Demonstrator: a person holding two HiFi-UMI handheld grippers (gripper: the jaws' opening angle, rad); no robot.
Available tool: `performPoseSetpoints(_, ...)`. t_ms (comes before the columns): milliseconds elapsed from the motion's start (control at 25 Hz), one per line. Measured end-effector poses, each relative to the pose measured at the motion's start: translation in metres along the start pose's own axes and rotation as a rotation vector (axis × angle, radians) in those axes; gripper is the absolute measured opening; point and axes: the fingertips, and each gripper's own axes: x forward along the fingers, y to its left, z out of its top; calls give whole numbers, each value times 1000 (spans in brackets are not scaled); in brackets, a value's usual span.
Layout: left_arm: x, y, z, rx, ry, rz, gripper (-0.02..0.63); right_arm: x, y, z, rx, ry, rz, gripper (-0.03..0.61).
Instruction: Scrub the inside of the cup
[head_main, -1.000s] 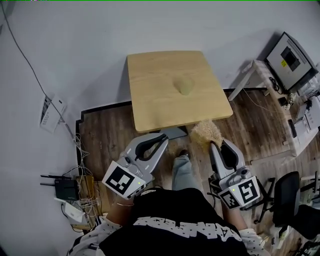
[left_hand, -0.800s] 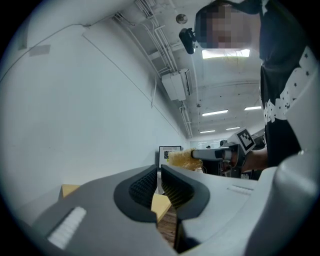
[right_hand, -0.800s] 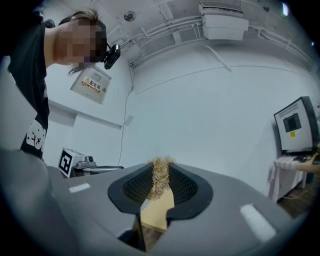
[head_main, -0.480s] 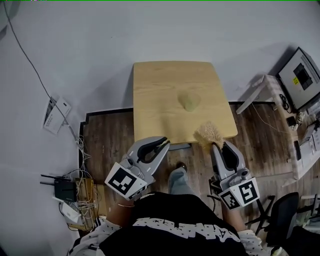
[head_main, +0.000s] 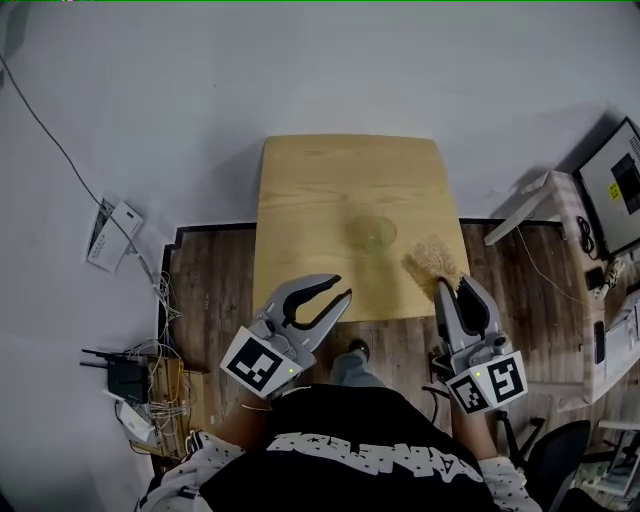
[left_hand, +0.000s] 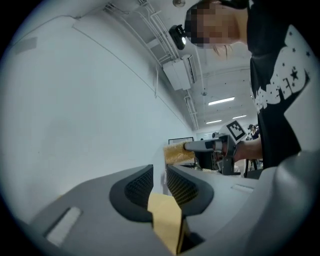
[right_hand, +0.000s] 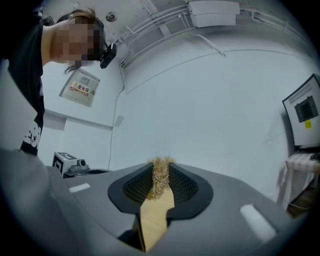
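Cup (head_main: 376, 233) stands upright on the wooden table (head_main: 310, 190), right of centre, nothing in it that I can see. Scrubber (head_main: 432, 262), a tan fibrous wad, sits just off the cup's right and nearer to me, over the table's right near corner, not touching the cup. My right claw (head_main: 450, 288) is clamped on it, with fibres pinched between both pads. My left claw (head_main: 342, 291) is over the table's near edge, apart from the cup, its jaws opening with a narrow gap and nothing between them. Dark wood floor (head_main: 210, 290) lies under the table.
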Motion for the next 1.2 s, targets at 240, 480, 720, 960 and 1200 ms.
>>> performPoseSetpoints(240, 51, 19, -17, -10, 36, 26, 121, 34, -50, -1, 5, 24, 41, 104)
performPoseSetpoints(480, 84, 35, -37, 1, 56, 44, 162, 66, -78, -12, 0, 56, 108, 104)
performPoseSetpoints(720, 105, 53, -68, 8, 91, 55, 226, 83, -92, -35, -17, 121, 139, 104)
performPoseSetpoints(960, 116, 63, -107, 56, 136, 6, 297, 90, -92, -43, -8, 152, 110, 104)
performPoseSetpoints(1200, 139, 71, -158, -17, 201, -60, 348, 87, -97, -38, -18, 187, 38, 104)
